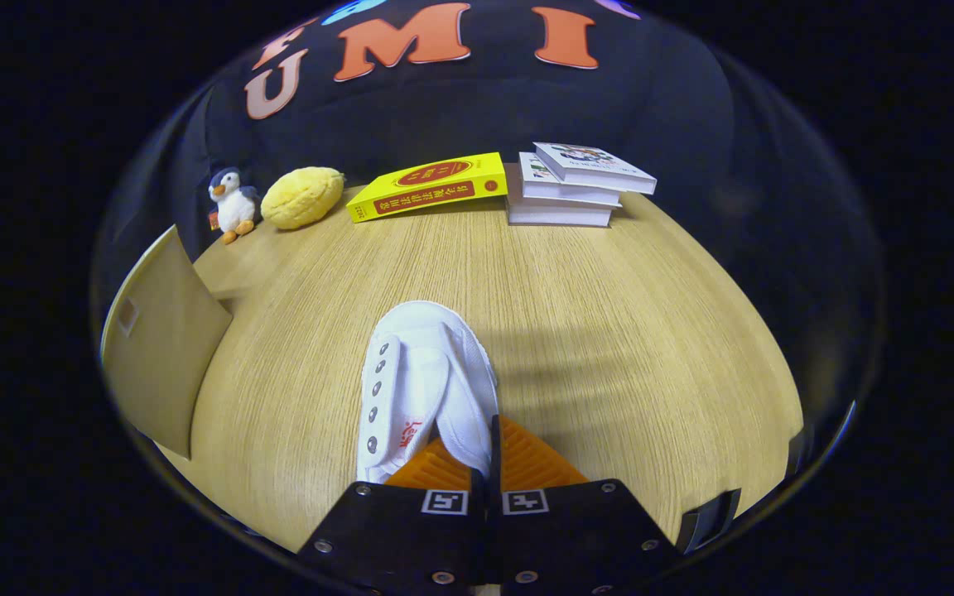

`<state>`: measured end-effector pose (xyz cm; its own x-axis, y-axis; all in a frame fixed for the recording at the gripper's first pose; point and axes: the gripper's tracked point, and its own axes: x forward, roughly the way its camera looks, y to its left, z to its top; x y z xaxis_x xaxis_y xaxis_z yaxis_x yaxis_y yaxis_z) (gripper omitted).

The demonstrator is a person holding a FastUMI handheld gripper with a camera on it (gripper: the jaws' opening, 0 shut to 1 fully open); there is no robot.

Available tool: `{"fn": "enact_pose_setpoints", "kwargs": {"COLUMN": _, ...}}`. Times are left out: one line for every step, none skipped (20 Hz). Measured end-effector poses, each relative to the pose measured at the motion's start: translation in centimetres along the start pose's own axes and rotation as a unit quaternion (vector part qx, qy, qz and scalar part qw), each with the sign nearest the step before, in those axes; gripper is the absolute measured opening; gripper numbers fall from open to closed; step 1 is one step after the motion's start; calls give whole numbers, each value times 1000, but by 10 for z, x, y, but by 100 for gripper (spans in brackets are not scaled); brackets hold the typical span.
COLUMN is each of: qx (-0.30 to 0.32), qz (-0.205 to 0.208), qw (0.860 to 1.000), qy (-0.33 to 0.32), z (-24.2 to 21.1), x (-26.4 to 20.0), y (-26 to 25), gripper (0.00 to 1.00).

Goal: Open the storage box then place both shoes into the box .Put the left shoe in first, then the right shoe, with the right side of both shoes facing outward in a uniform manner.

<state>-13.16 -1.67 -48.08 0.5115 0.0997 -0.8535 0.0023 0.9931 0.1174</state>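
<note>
White shoe (423, 385) front and centre, toe pointing away across the table, eyelets running down its left flank and a small red mark on the tongue. The heel end sits right at the gripper (489, 451), and the two fingers are drawn tight together, pinching the thin rim of the shoe's right side wall between them. So the tool is clamped on the shoe.

Underneath it all, a pale wood-grain table (609, 331), with a soft shadow falling just to the right of the shoe. Behind the table, dark cloth closes off the booth.

The gripper comes in low and looks forward along the length of the shoe, its body angled down toward the tabletop.

Off to the left, the beige flap of the storage box (158, 339) stands tilted by the table's near-left edge, well apart from the shoe. Along the far edge, left to right: a small plush penguin (233, 203), a yellow knitted cushion (301, 197) just beside it, a yellow book (427, 186) lying flat, and a stack of white books (576, 186). Open tabletop lies between the shoe and that far row.
</note>
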Motion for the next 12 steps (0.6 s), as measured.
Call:
{"fn": "enact_pose_setpoints", "kwargs": {"qx": 20, "qz": 3, "qw": 1000, "qy": 9, "z": 2, "x": -1, "y": 2, "gripper": 1}}
{"fn": "enact_pose_setpoints", "kwargs": {"qx": 34, "qz": 7, "qw": 999, "qy": 10, "z": 6, "x": -4, "y": 5, "gripper": 1}}
{"fn": "enact_pose_setpoints", "kwargs": {"qx": 38, "qz": 10, "qw": 999, "qy": 3, "z": 13, "x": -9, "y": 10, "gripper": 1}}
{"fn": "enact_pose_setpoints", "kwargs": {"qx": 36, "qz": 14, "qw": 999, "qy": -3, "z": 19, "x": -15, "y": 17, "gripper": 1}}
{"fn": "enact_pose_setpoints", "kwargs": {"qx": 35, "qz": 20, "qw": 999, "qy": -11, "z": 29, "x": -21, "y": 25, "gripper": 1}}
{"fn": "enact_pose_setpoints", "kwargs": {"qx": 34, "qz": 29, "qw": 999, "qy": -17, "z": 37, "x": -30, "y": 36, "gripper": 1}}
{"fn": "enact_pose_setpoints", "kwargs": {"qx": 36, "qz": 37, "qw": 998, "qy": -23, "z": 46, "x": -38, "y": 46, "gripper": 1}}
{"fn": "enact_pose_setpoints", "kwargs": {"qx": 37, "qz": 47, "qw": 998, "qy": -28, "z": 56, "x": -44, "y": 59, "gripper": 1}}
{"fn": "enact_pose_setpoints", "kwargs": {"qx": 37, "qz": 55, "qw": 997, "qy": -28, "z": 63, "x": -52, "y": 71, "gripper": 1}}
{"fn": "enact_pose_setpoints", "kwargs": {"qx": 34, "qz": 63, "qw": 997, "qy": -31, "z": 72, "x": -59, "y": 84, "gripper": 1}}
{"fn": "enact_pose_setpoints", "kwargs": {"qx": 28, "qz": 67, "qw": 997, "qy": -35, "z": 80, "x": -67, "y": 96, "gripper": 2}}
{"fn": "enact_pose_setpoints", "kwargs": {"qx": 24, "qz": 74, "qw": 996, "qy": -40, "z": 88, "x": -75, "y": 109, "gripper": 2}}
